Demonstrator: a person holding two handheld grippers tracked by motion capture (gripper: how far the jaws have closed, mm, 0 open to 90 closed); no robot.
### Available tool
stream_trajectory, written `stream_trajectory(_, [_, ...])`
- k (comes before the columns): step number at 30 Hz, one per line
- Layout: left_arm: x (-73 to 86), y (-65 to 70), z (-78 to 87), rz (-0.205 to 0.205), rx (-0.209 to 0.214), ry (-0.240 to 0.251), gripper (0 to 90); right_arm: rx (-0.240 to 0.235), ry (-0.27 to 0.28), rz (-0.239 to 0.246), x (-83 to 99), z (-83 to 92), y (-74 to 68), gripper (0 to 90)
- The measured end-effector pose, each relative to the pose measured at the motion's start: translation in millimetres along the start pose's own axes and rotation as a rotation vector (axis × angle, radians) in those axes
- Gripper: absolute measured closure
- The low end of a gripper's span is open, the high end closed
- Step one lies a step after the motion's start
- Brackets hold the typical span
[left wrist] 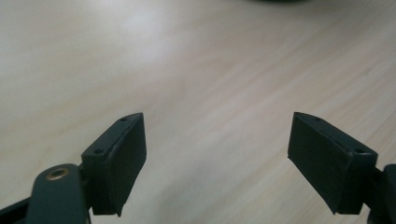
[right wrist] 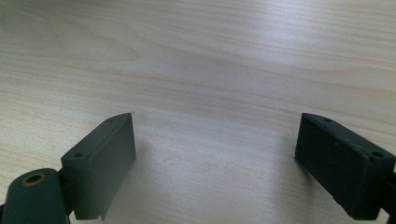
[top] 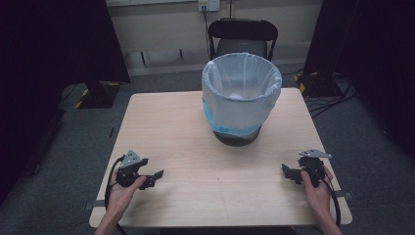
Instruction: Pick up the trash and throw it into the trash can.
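Item 1, left gripper (top: 152, 177): black two-jaw tool with a grey three-cornered plate, held in my left hand (top: 122, 188) at about 8 o'clock on the pale wood-grain table (top: 195, 205). Its long axis runs toward 3 o'clock, jaws pointing at the table's middle. In the left gripper view (left wrist: 217, 158) the jaws stand wide apart with nothing between them but bare tabletop, low over the surface; I cannot tell if they touch it.

Item 2, black round waste bin lined with a translucent white bag with a blue band (top: 241, 98): upright on the table at 12 o'clock, mouth upward, long axis vertical, well apart from both grippers. The high view shows a pale crumpled shape inside; a dark sliver at the top edge of the left gripper view may be its base.

Item 3, black folding chair (top: 243, 34): behind the bin, beyond the table's far edge.

Item 4, right gripper (top: 289, 174): same make, in my right hand (top: 315, 188) at about 4 o'clock, pointing toward 9 o'clock, facing the left one. The right gripper view (right wrist: 215, 161) shows its jaws spread wide and empty over the wood grain.
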State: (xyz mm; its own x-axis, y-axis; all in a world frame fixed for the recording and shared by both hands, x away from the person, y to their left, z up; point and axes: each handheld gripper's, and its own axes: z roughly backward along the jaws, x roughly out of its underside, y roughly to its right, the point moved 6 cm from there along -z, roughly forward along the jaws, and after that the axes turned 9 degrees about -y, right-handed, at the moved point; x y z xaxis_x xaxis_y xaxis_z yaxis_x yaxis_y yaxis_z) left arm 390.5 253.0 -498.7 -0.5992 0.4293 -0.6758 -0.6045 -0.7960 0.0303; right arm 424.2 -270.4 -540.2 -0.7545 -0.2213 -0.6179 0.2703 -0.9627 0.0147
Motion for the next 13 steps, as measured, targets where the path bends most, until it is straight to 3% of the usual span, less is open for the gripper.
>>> stream_trajectory(1, [13.1, -0.1, -8.6, 0.017, 0.016, -0.033, 19.4, 0.000, 0.000, 0.000, 0.0, 0.0, 0.0, 11.4])
stream_trajectory(4, [25.8, -1.9, -17.4, 0.046, 0.001, -0.067, 18.6, 0.000, 0.000, 0.000, 0.0, 0.0, 0.0, 11.4])
stream_trajectory(7, [29.5, -1.4, -20.8, 0.046, -0.003, -0.083, 18.7, 0.000, 0.000, 0.000, 0.0, 0.0, 0.0, 11.3])
stream_trajectory(10, [32.4, -0.4, -24.8, 0.021, -0.036, -0.086, 18.3, 0.000, 0.000, 0.000, 0.0, 0.0, 0.0, 11.4])
stream_trajectory(13, [32.0, 1.8, -26.3, 0.027, -0.053, -0.089, 16.3, 0.001, 0.000, 0.000, 0.0, 0.0, -0.1, 11.3])
